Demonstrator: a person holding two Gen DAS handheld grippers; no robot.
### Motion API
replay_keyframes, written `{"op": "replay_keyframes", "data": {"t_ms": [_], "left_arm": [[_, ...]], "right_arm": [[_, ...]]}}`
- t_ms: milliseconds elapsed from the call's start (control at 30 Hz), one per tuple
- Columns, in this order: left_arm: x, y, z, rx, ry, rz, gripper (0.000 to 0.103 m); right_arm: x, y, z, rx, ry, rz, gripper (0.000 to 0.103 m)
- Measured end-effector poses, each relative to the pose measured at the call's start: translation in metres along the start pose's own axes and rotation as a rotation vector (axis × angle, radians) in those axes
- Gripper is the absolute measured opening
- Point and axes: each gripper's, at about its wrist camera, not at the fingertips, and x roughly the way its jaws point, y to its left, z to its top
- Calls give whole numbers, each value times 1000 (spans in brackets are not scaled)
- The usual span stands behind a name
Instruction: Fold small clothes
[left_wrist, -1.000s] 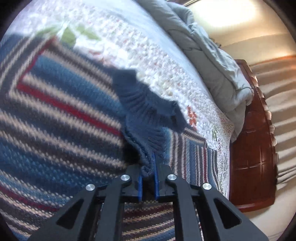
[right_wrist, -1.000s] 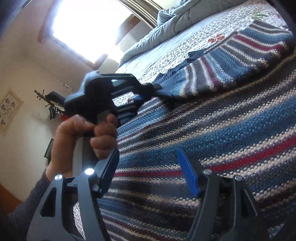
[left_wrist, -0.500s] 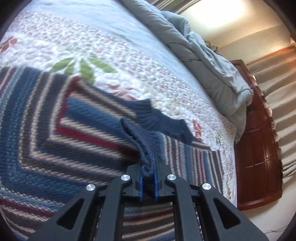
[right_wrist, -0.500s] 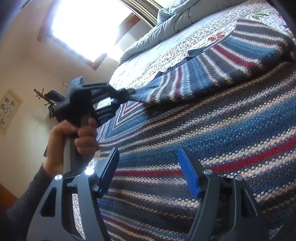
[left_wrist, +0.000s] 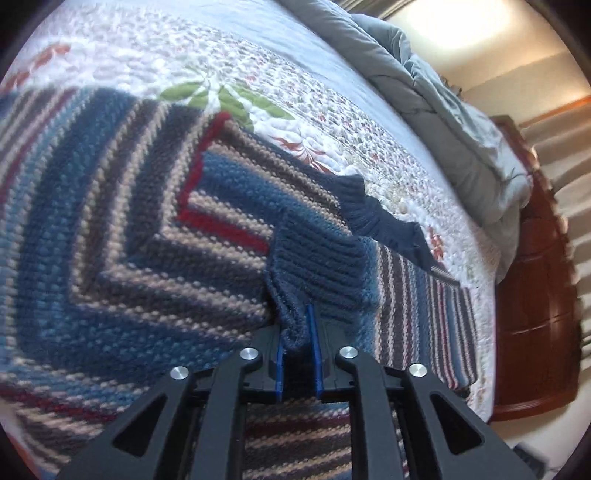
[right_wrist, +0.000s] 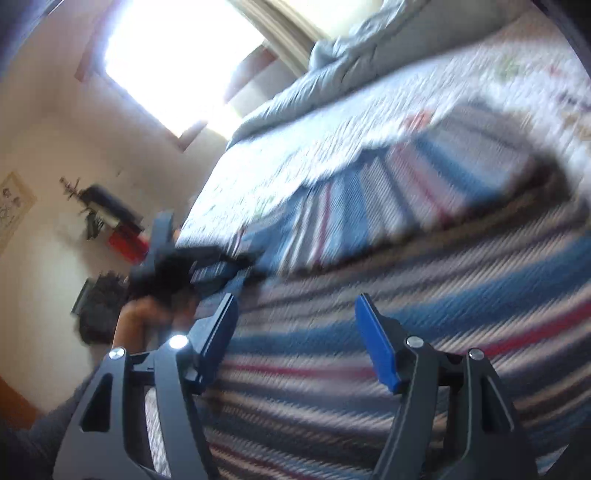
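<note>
Pinching the navy ribbed cuff (left_wrist: 317, 266) of the striped blue-red knit sweater (left_wrist: 122, 236), frame centre, with left tongs (left_wrist: 297, 354) to fold the sleeve inward. Right tongs (right_wrist: 295, 332) gaping, empty, over the body on the quilted floral bedspread (left_wrist: 155, 55).

The blue, red, grey and cream striped knitted sweater (left_wrist: 129, 236) is coarse, nubbly wool-like yarn, matt throughout; its navy ribbed cuff (left_wrist: 325, 273) looks fuzzy and deeply ridged. The white floral quilted bedspread (left_wrist: 258, 74) is puckered, stitched cloth. The grey-blue duvet (left_wrist: 443, 122) is smooth, soft, crumpled fabric. The reddish-brown wooden footboard (left_wrist: 535, 332) is polished and glossy. The left gripper (left_wrist: 298, 354) is matt black plastic with shiny metal screws and smooth blue pads on its fingers (left_wrist: 313, 332).
</note>
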Motion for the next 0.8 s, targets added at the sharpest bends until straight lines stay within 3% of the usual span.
{"op": "replay_keyframes", "data": {"t_ms": [33, 67, 133, 200, 267, 367, 433, 500, 600, 700, 800], "left_arm": [[-7, -2, 1, 13, -9, 30, 31], [-15, -3, 1, 25, -25, 54, 55], [-30, -2, -2, 44, -67, 91, 73], [-46, 0, -10, 67, -85, 91, 73], [-66, 7, -22, 75, -114, 43, 80], [-103, 21, -52, 98, -222, 21, 91], [-127, 33, -74, 120, -318, 46, 95], [-145, 42, -95, 160, -413, 95, 99], [-164, 57, -119, 220, -535, 200, 99], [-177, 78, -125, 214, -620, 240, 99], [-181, 110, -111, 122, -599, 270, 99]], "right_arm": [[-7, -7, 16, 1, -15, -27, 70], [-10, -11, 28, -13, -16, -68, 70], [-9, -22, 56, -62, -8, -182, 70], [2, -40, 78, -87, 18, -304, 70], [17, -56, 85, -102, 54, -397, 68], [51, -67, 73, -161, 165, -522, 67], [66, -51, 63, -259, 176, -604, 67], [76, -19, 60, -295, 167, -524, 66], [103, 35, 53, -405, 145, -478, 66], [159, 88, 37, -526, 219, -443, 63], [214, 117, 19, -624, 280, -490, 63]]}}
